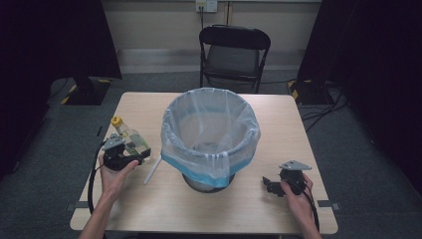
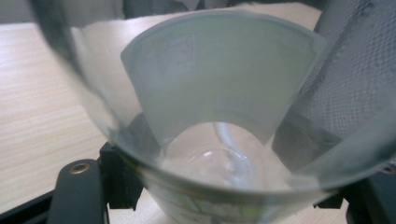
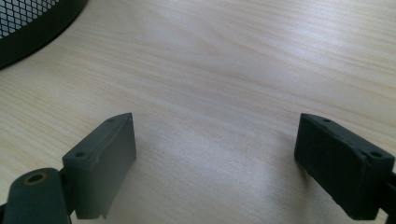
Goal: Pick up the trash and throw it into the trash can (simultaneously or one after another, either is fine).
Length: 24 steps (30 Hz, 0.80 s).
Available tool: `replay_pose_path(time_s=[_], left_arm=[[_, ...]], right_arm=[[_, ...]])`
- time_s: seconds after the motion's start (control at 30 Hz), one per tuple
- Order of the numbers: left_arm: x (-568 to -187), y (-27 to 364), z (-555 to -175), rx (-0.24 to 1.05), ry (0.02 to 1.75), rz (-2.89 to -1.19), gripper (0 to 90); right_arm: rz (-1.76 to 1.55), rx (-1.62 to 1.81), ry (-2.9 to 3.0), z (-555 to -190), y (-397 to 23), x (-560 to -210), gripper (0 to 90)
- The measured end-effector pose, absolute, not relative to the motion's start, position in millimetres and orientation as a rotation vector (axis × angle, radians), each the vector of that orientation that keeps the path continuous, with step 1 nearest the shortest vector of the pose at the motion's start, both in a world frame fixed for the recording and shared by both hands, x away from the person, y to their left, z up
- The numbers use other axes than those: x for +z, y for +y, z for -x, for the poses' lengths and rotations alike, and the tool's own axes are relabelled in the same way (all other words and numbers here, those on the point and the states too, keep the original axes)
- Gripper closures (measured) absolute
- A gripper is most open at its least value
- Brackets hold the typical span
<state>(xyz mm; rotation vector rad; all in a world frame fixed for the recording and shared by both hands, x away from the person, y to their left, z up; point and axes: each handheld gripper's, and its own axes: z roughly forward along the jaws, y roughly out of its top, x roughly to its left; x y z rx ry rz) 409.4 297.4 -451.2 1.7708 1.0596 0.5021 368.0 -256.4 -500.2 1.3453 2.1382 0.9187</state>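
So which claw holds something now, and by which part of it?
The left claw grips the clear plastic bottle at its lower body, near the base. The right claw stands open, holding nothing.

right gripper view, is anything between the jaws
No, the right hand-held gripper stands wide open over bare table.

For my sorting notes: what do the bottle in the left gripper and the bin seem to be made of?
The bottle looks like clear, glossy plastic: the table shows through its wall. The bin seems black metal mesh, judging by its woven grid, lined with a thin translucent plastic bag.
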Motion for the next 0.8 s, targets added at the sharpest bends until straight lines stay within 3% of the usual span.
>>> replay_pose_path(time_s=[0.8], left_arm=[[-401.0, 288.4, -407.5, 0.490, 0.930, -1.668, 28.0]], right_arm=[[-1.347, 0.920, 2.138, -368.0, -256.3, -500.1, 11.7]])
